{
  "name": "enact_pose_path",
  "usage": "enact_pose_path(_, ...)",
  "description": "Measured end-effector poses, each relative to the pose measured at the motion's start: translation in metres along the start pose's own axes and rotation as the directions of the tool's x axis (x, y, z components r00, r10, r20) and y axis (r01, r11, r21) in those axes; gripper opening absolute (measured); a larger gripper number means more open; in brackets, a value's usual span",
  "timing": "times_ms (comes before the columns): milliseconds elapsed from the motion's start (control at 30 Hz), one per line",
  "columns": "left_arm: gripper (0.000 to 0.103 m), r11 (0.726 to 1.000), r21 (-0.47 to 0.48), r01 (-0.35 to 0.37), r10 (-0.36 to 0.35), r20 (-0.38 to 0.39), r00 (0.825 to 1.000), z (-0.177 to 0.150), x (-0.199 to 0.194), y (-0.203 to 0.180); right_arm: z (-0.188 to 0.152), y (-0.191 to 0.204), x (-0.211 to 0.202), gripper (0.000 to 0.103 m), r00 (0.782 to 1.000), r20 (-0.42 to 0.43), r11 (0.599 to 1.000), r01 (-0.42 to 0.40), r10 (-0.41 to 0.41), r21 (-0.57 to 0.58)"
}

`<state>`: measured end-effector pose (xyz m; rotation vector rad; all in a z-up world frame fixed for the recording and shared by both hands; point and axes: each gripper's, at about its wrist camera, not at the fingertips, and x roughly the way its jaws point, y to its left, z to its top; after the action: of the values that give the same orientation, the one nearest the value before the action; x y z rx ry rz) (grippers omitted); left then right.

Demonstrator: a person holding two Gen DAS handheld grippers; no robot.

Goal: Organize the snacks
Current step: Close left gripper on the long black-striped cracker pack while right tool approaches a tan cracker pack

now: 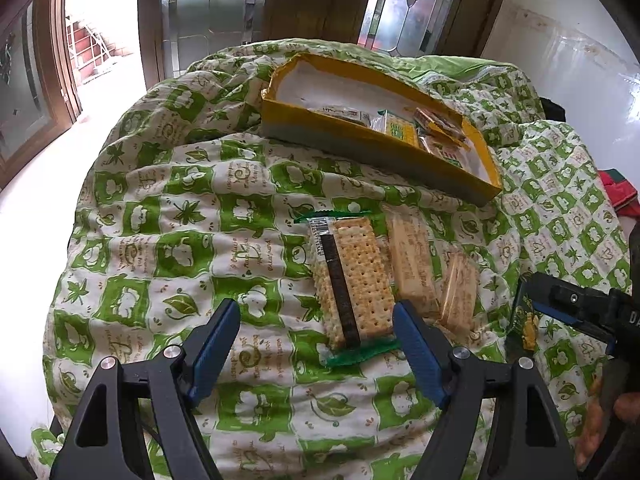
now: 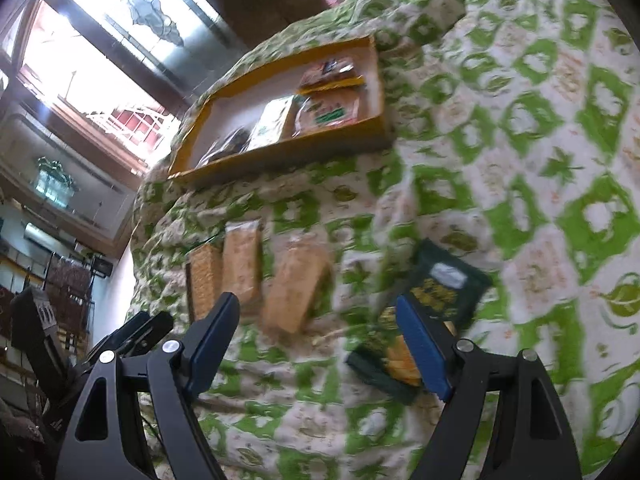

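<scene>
A yellow-rimmed box (image 1: 360,136) lies on the green-and-white quilt (image 1: 168,240) and holds several snack packets (image 1: 400,126). Three clear cracker packs lie in front of it: a large one with a dark strip (image 1: 352,280), a middle one (image 1: 412,260) and a small one (image 1: 458,292). My left gripper (image 1: 316,328) is open, just short of the large pack. My right gripper (image 2: 318,322) is open above the quilt; its right finger covers part of a dark green snack bag (image 2: 440,292). The box (image 2: 280,148) and cracker packs (image 2: 296,292) show blurred in the right wrist view.
Glass-paned wooden doors (image 1: 224,4) stand behind the quilt-covered surface. A white wall (image 1: 568,52) is at the right and red cloth (image 1: 616,196) lies past the quilt's right edge. The right gripper's body (image 1: 584,308) enters the left wrist view over the green bag (image 1: 524,320).
</scene>
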<state>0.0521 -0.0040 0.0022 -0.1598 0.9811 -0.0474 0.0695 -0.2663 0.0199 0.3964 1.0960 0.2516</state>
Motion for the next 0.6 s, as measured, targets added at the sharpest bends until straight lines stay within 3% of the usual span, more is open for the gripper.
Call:
enact_pose_path(133, 0.081, 1.000, 0.018, -0.017, 0.018, -0.011, 1.000, 0.005, 0.010, -0.006, 0.008, 0.005, 0.018, 0.079, 0.997, -0.056, 0.997, -0.052, 0.055, 0.050)
enact_pose_path(200, 0.082, 1.000, 0.020, -0.019, 0.019, -0.012, 1.000, 0.008, 0.013, -0.009, 0.012, 0.011, 0.023, 0.075, 0.997, -0.066, 0.998, -0.043, 0.045, 0.040)
enact_pose_path(600, 0.082, 0.999, -0.033, -0.026, 0.025, -0.047, 0.999, 0.022, 0.030, -0.010, 0.014, 0.018, 0.043, 0.070, 0.996, -0.089, 0.999, -0.016, 0.019, 0.031)
